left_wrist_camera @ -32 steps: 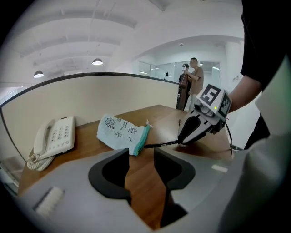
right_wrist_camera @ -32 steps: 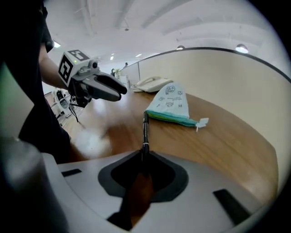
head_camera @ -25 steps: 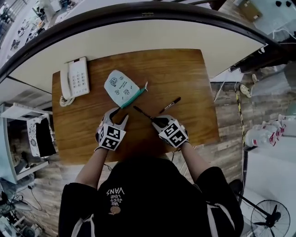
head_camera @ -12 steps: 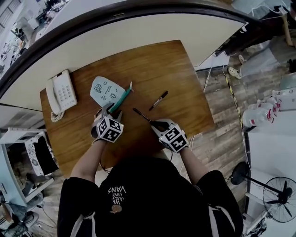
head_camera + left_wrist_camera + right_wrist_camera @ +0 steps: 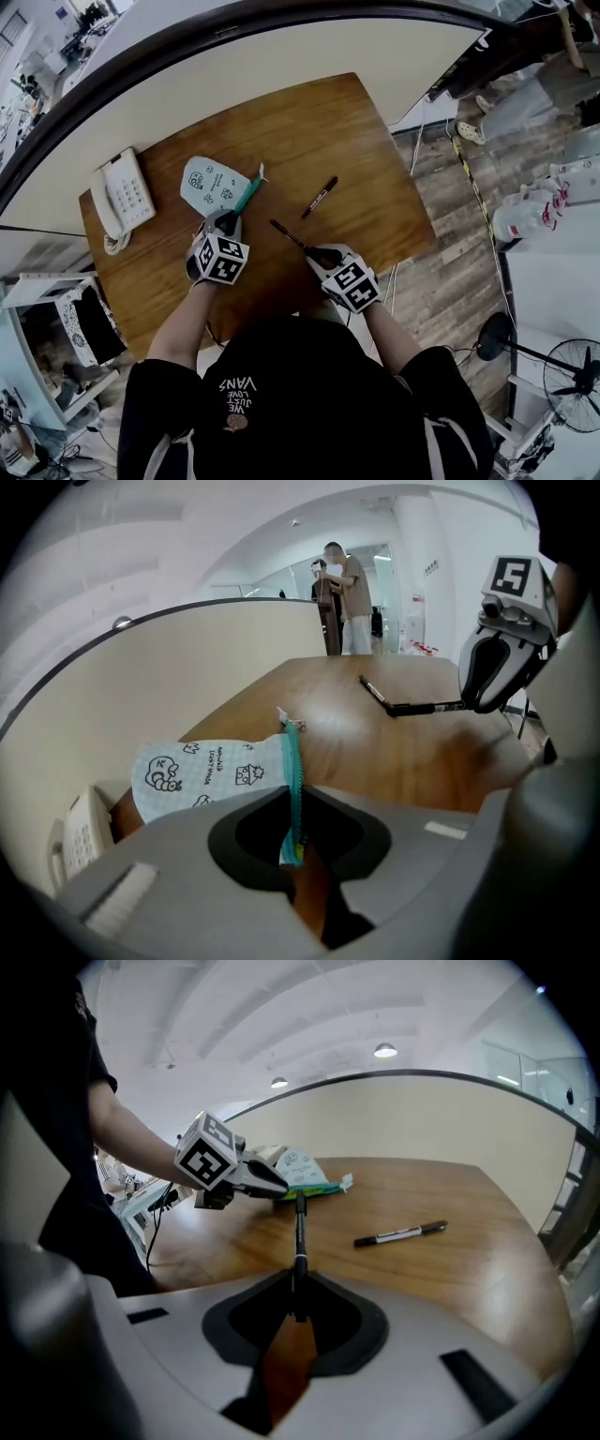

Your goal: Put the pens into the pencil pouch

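Note:
The pale blue printed pencil pouch (image 5: 212, 184) lies flat on the wooden table (image 5: 309, 122), its teal zipper edge (image 5: 293, 789) pointing toward me. My left gripper (image 5: 223, 223) sits at the near end of that zipper. Its jaws are closing, and the zipper end is pinched between them (image 5: 298, 850). My right gripper (image 5: 325, 254) is shut on a black pen (image 5: 300, 1237), which sticks out toward the pouch, its tip short of the left gripper (image 5: 270, 1181). A second black pen (image 5: 320, 197) lies loose on the table to the right.
A white desk phone (image 5: 122, 195) stands at the table's left end. A curved cream partition (image 5: 281, 66) runs behind the table. People stand far back in the room (image 5: 347, 583). The table's front edge is close to my grippers.
The left gripper has moved forward onto the near end of the zipper and drawn its wide jaws together on it. The right gripper still holds its pen, shifted slightly.

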`<state>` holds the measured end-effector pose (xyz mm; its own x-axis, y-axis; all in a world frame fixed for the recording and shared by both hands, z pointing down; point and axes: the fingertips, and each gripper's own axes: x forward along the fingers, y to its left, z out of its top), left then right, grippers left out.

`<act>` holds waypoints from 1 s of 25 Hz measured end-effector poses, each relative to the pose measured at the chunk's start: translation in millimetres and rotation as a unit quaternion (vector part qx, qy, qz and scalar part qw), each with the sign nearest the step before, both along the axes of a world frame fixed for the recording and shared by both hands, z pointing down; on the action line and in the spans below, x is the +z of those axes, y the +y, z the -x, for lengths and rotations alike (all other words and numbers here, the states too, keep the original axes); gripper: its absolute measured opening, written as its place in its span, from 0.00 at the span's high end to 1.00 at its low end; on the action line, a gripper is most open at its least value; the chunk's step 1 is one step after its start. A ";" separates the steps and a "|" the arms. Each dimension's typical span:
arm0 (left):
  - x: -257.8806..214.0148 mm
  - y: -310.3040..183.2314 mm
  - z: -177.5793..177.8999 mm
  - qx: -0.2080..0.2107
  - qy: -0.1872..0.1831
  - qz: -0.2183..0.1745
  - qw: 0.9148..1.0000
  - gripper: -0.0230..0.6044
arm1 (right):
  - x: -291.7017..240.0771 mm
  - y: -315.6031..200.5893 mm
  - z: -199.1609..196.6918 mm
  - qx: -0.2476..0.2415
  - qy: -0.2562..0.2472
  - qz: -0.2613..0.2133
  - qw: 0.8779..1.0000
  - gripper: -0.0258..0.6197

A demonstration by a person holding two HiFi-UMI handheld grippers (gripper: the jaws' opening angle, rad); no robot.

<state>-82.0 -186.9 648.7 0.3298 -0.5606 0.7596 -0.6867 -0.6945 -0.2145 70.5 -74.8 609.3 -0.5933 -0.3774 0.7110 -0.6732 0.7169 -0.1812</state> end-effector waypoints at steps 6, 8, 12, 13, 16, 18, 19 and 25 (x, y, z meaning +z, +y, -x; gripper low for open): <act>-17.2 1.7 5.4 -0.008 0.033 -0.012 0.999 0.90 | -0.5 8.1 9.9 0.019 -0.003 -0.006 1.000 0.85; -25.9 2.0 8.1 -0.014 0.048 -0.020 0.999 0.90 | -1.7 10.8 14.1 0.026 -0.006 -0.008 1.000 0.85; -40.5 9.8 8.4 -0.013 0.074 -0.031 0.997 0.90 | -6.1 16.7 22.2 0.047 -0.011 -0.008 0.999 0.85; -43.7 12.8 7.1 -0.009 0.079 -0.033 0.996 0.91 | -7.8 17.7 24.3 0.052 -0.011 -0.008 0.999 0.85; -53.6 23.0 1.3 0.000 0.096 -0.038 0.995 0.91 | -13.7 19.5 32.0 0.061 -0.013 -0.008 0.998 0.85; -60.0 31.1 -3.4 0.008 0.107 -0.042 0.993 0.91 | -16.1 21.1 37.6 0.062 -0.014 -0.008 0.998 0.85; -63.8 34.9 -6.4 0.013 0.113 -0.047 0.992 0.91 | -16.5 22.2 39.9 0.061 -0.014 -0.008 0.998 0.85; -74.9 57.9 -23.7 0.037 0.135 -0.052 0.989 0.91 | -16.1 28.1 45.4 0.050 0.000 0.003 0.999 0.85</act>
<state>-58.3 -129.0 573.8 0.5552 -0.5977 0.5784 -0.6773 -0.7285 -0.1026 25.0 -46.8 593.2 -0.5530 -0.4313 0.7129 -0.7416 0.6448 -0.1851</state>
